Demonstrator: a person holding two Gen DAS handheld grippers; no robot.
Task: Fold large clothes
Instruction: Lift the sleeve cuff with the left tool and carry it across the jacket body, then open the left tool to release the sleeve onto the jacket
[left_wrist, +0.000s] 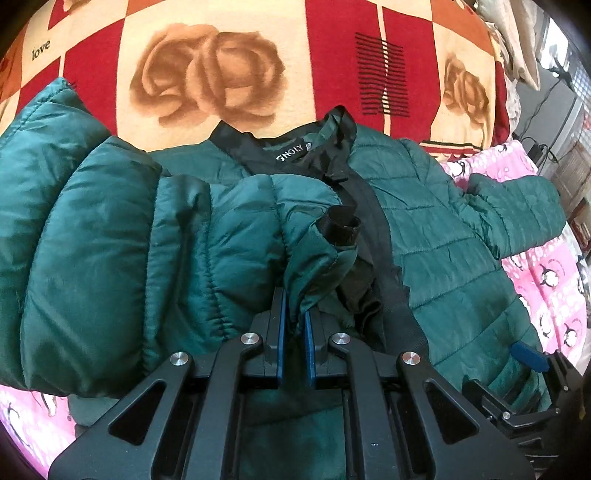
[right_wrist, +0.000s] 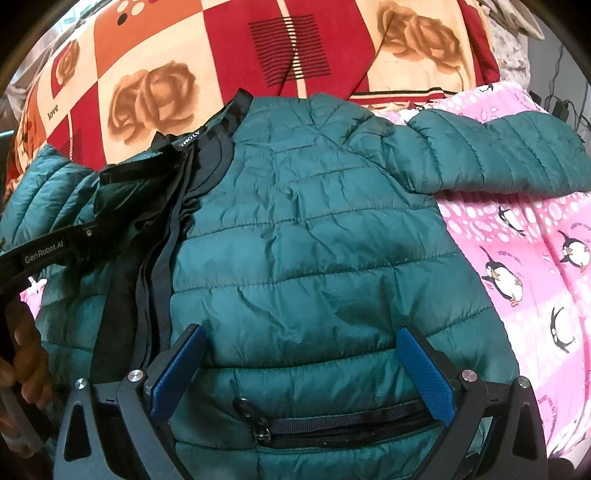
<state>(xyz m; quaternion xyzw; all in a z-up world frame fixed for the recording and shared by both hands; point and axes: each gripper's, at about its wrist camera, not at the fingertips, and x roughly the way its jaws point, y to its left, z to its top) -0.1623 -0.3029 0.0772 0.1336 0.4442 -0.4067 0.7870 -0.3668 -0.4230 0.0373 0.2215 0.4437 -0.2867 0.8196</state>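
We hold the left gripper (left_wrist: 295, 314) pinched shut on the cuff (left_wrist: 314, 269) of the dark green quilted puffer jacket (right_wrist: 314, 236), the left sleeve (left_wrist: 110, 229) drawn in from nine o'clock across the chest toward the black zip placket (left_wrist: 369, 221). The jacket lies front up on the pink penguin-print sheet (right_wrist: 535, 280), its collar at twelve o'clock against the red and cream rose-patterned blanket (left_wrist: 221, 74). Our right gripper (right_wrist: 301, 373) hovers with its blue pads (right_wrist: 428, 376) spread wide over the right front panel, just above the zipped pocket (right_wrist: 343, 424), holding nothing. To do this step well, we judge, the cuff should travel flat across the placket and be let down without bunching, the sleeve's fold line straight at the shoulder; the slippery shell may slide back, so the free gripper could press the panel down. The right sleeve (right_wrist: 498, 155) lies spread toward two o'clock, not yet folded.
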